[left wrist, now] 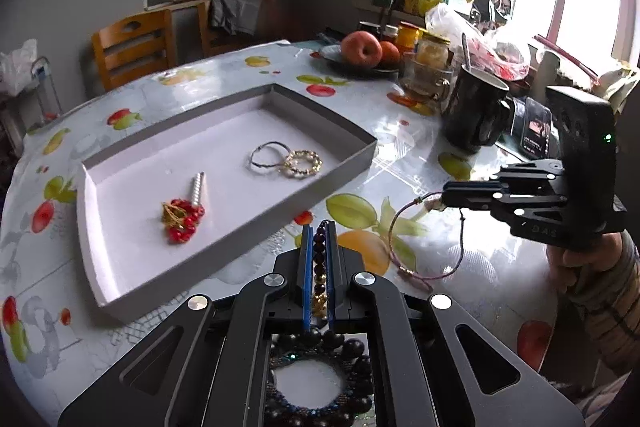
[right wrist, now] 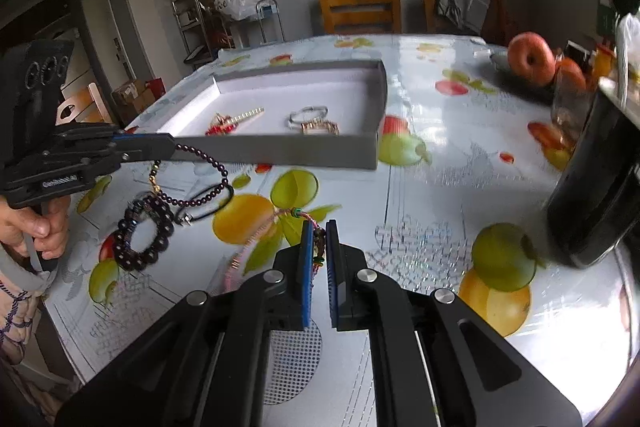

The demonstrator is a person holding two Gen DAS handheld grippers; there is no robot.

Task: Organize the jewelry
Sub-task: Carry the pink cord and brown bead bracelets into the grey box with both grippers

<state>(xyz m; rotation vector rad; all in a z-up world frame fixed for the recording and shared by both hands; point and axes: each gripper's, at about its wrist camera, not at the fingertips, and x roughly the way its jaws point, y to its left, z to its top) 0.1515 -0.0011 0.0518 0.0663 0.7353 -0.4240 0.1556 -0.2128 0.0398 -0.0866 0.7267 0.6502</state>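
Observation:
A shallow grey tray (left wrist: 352, 163) (right wrist: 280, 149) lies on the table, holding a red beaded hairpin (left wrist: 182, 217), a silver bangle (left wrist: 266, 155) and a gold bead bracelet (left wrist: 302, 163). My left gripper (left wrist: 319, 231) (right wrist: 170, 147) is shut on a dark purple bead necklace (left wrist: 319, 255) (right wrist: 208, 163), just short of the tray's near wall. My right gripper (right wrist: 319, 231) (left wrist: 442, 201) is shut on a pink cord bracelet (left wrist: 420, 239) (right wrist: 256, 247) that hangs to the table. A chunky dark bead bracelet (right wrist: 142, 235) (left wrist: 320, 379) and a thin black cord (right wrist: 212, 203) lie below the left gripper.
The round table has a fruit-print cloth (left wrist: 480, 267). A black mug (left wrist: 476, 111) (right wrist: 600, 187), a phone (left wrist: 536, 131), jars (left wrist: 432, 51), a plate of apples (left wrist: 364, 51) (right wrist: 532, 59) and bags crowd the far right. Wooden chairs (left wrist: 132, 45) stand behind.

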